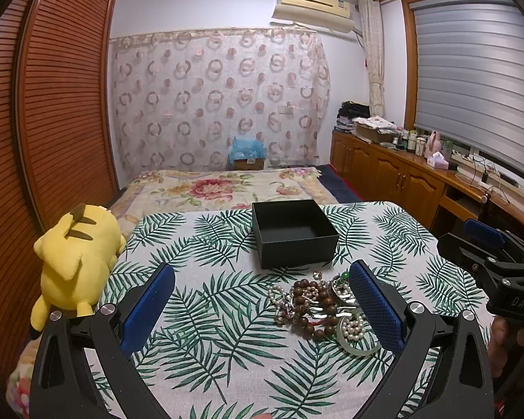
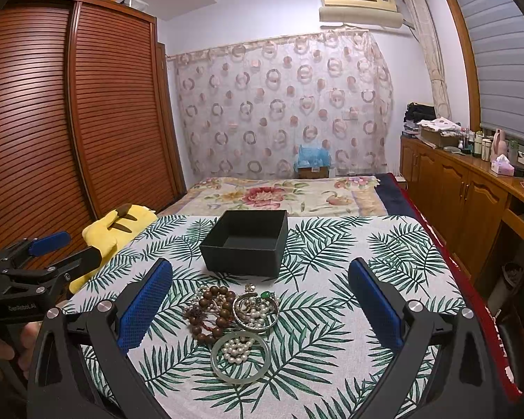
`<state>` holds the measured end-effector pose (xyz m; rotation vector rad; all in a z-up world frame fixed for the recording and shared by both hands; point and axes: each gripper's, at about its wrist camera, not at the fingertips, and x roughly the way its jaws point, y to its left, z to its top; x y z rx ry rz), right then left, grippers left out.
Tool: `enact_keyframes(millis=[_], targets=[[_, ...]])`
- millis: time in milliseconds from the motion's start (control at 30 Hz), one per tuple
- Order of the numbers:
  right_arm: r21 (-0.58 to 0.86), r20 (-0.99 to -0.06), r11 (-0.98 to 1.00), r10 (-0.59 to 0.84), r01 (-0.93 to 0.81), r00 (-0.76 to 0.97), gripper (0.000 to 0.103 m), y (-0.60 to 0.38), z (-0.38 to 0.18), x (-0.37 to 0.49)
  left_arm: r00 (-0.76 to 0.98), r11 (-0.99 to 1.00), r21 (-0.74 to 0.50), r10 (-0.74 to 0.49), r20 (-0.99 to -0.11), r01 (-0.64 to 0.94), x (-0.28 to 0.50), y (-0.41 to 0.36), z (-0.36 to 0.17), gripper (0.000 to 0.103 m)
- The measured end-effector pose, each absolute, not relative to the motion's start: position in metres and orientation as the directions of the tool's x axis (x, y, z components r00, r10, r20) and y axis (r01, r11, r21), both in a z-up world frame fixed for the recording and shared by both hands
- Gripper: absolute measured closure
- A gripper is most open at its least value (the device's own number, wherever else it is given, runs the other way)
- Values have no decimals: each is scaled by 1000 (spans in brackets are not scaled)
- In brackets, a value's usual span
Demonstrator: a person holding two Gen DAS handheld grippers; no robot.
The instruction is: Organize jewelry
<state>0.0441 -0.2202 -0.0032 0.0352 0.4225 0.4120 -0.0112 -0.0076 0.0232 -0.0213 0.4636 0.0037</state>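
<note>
A pile of jewelry (image 2: 232, 317) lies on the leaf-print cloth (image 2: 332, 314): brown wooden beads (image 2: 213, 300), a silver bangle (image 2: 256, 310), a pale jade bangle (image 2: 241, 358) ringing white pearls. Behind it stands an open, empty black box (image 2: 246, 241). My right gripper (image 2: 260, 307) is open above the cloth, the pile between its blue fingers. My left gripper (image 1: 262, 310) is open, the pile (image 1: 325, 309) beside its right finger, the box (image 1: 293, 232) beyond. Each gripper shows in the other's view, the right one (image 1: 485, 244) and the left one (image 2: 52, 248).
A yellow plush toy (image 1: 75, 258) lies at the cloth's left edge. A floral bedspread (image 2: 279, 193) lies beyond the box. A wooden wardrobe (image 2: 70, 122) is at left, wooden cabinets (image 2: 471, 188) with bottles and boxes at right.
</note>
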Motion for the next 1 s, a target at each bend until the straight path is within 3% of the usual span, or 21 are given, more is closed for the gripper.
enact_keyframes(millis=[1000], targets=[[121,-401,916,397,-382,825,2,-220,-8,47,886,1000,-17,-7,-464,-1,-9,-10,19,6]])
